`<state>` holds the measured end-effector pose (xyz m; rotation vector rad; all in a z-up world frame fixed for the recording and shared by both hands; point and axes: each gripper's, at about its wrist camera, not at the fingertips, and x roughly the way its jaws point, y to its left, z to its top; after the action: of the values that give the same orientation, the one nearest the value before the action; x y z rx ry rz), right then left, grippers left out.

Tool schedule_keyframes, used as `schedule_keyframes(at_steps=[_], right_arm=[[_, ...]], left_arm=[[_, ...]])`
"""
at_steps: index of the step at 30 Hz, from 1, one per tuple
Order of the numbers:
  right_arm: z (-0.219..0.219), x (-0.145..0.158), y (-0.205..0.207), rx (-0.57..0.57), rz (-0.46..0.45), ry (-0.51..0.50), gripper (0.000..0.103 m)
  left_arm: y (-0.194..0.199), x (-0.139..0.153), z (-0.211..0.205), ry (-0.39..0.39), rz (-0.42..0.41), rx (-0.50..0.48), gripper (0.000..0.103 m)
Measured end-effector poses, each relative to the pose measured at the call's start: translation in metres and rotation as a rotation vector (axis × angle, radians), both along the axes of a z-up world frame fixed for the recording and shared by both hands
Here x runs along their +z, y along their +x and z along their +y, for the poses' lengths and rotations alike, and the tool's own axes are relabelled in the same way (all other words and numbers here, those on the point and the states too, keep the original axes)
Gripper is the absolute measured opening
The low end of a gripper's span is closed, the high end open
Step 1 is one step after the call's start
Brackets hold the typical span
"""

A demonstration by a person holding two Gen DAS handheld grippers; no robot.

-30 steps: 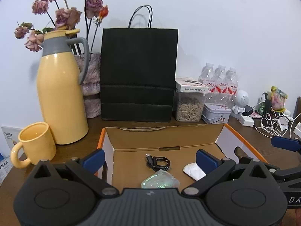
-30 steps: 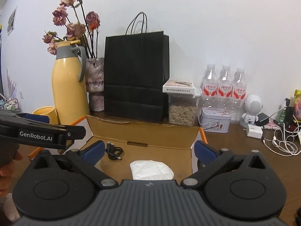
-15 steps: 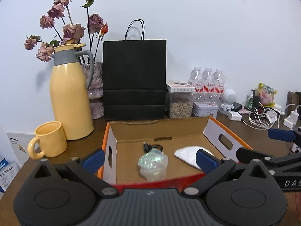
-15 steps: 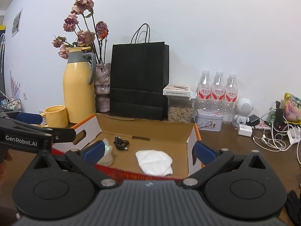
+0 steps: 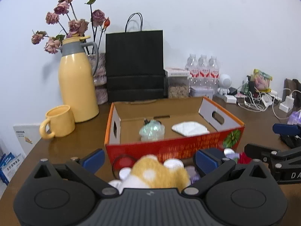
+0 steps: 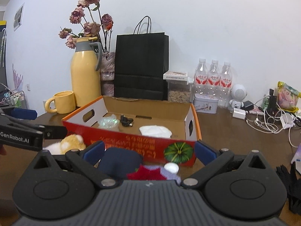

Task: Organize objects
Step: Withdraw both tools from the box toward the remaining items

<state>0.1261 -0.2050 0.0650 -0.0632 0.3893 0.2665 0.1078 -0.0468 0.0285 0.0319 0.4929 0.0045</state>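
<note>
An open red and orange cardboard box (image 5: 175,146) (image 6: 143,143) stands on the brown table. Inside lie a clear crinkled bag (image 5: 152,130) (image 6: 108,121), a white folded cloth (image 5: 190,128) (image 6: 155,131) and a black cable (image 6: 127,122). In front of the box lie loose items: a yellow and white plush toy (image 5: 160,171) (image 6: 72,141), a dark blue item (image 6: 120,160), a red and lilac knit piece (image 6: 150,172) and white caps (image 5: 172,163). My left gripper (image 5: 148,158) is open above the plush toy. My right gripper (image 6: 148,151) is open above the dark blue and red items.
A yellow thermos (image 5: 77,90), a yellow mug (image 5: 58,121), a black paper bag (image 5: 134,66), dried flowers, water bottles (image 5: 203,71), a jar and a tin stand behind the box. Chargers and white cables (image 6: 267,120) lie at the right.
Both grippers have pulled back from over the box toward the table's near edge. The box front and the loose items before it have come into view. Both stay open.
</note>
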Motion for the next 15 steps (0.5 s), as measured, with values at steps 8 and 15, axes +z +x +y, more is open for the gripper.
schedule_keyframes(at_steps=[8,15], right_arm=[[0.003,-0.007,-0.031,0.01,0.035,-0.012,0.103],[0.005,-0.015,-0.048,0.004,0.068,-0.004,0.103]], left_arm=[[-0.029,-0.012,0.001,0.002,0.045,-0.023,0.103],[-0.046,-0.019,0.006,-0.01,0.077,-0.046,0.103]])
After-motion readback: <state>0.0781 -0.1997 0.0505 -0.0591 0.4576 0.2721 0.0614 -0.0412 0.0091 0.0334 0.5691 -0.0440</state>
